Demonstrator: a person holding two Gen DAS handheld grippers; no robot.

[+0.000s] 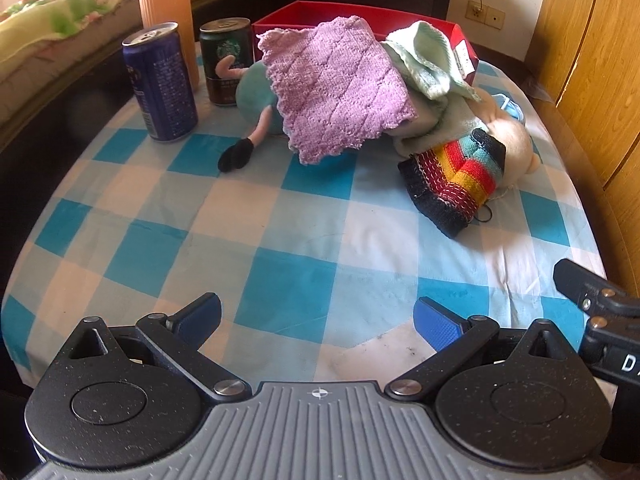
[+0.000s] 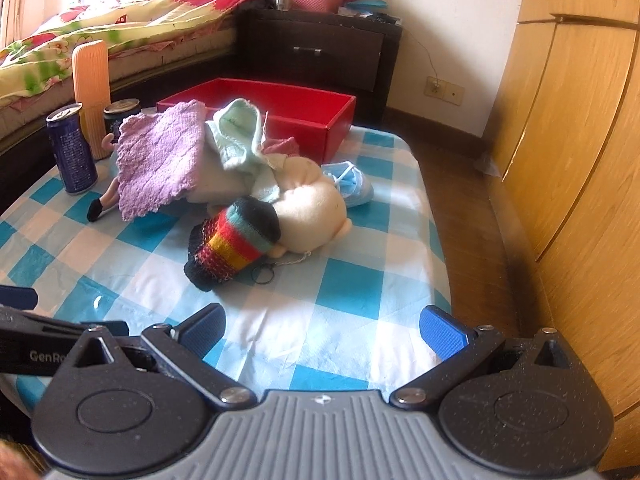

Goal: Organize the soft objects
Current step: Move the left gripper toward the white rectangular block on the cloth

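Purple knit cloth atop soft pile, far worktop edge by red box: light, limp; pinch free corner. Left tongs, right tongs apart, empty.

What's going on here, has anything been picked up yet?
Nothing is held yet. The left gripper and right gripper hover over the checked tablecloth, jaws open and empty. A purple cloth, a striped knit sock and plush toys lie piled before the red box, which looks empty.

Purple knitted cloth draped over plush toys, striped sock beside, red box behind
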